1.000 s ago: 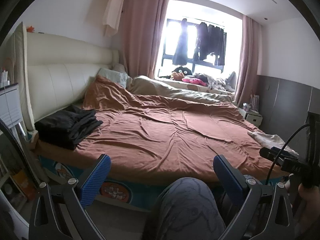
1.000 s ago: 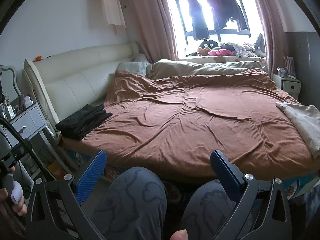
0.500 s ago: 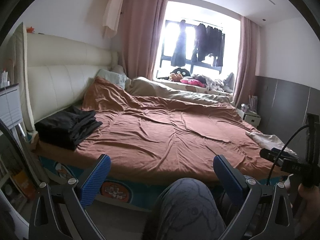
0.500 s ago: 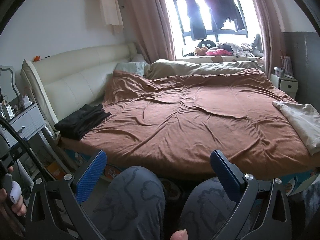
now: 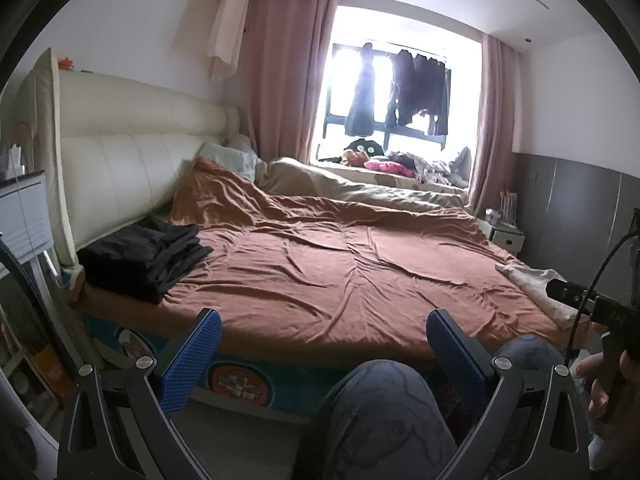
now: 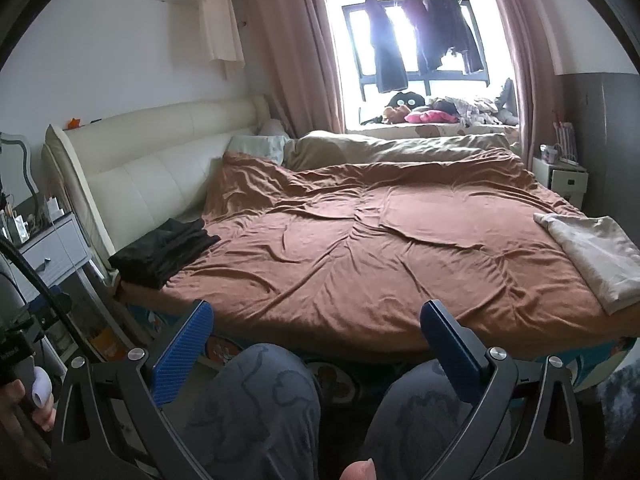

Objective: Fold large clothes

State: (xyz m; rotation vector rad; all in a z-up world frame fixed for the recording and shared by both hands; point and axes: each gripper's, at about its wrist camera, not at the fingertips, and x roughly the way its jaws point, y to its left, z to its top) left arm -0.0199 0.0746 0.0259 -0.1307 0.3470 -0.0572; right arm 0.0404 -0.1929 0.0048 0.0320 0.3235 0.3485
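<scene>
A folded pile of black clothes (image 5: 144, 256) lies at the near left corner of the bed, also in the right wrist view (image 6: 164, 252). A folded beige garment (image 6: 600, 252) lies at the bed's near right edge, partly seen in the left wrist view (image 5: 536, 288). My left gripper (image 5: 324, 344) is open and empty, held in front of the bed above the person's knees. My right gripper (image 6: 316, 332) is open and empty, also short of the bed's edge.
The bed is covered by a wrinkled brown blanket (image 5: 340, 268) with a cream headboard (image 5: 120, 176) on the left. A white nightstand (image 6: 52, 248) stands at left, another (image 6: 564, 176) by the window. The person's knees (image 6: 256, 408) are below the grippers. Clothes hang at the window (image 6: 420, 36).
Both views have shifted slightly, with the bed sitting a little lower and closer in the frames. Both grippers stay open and empty.
</scene>
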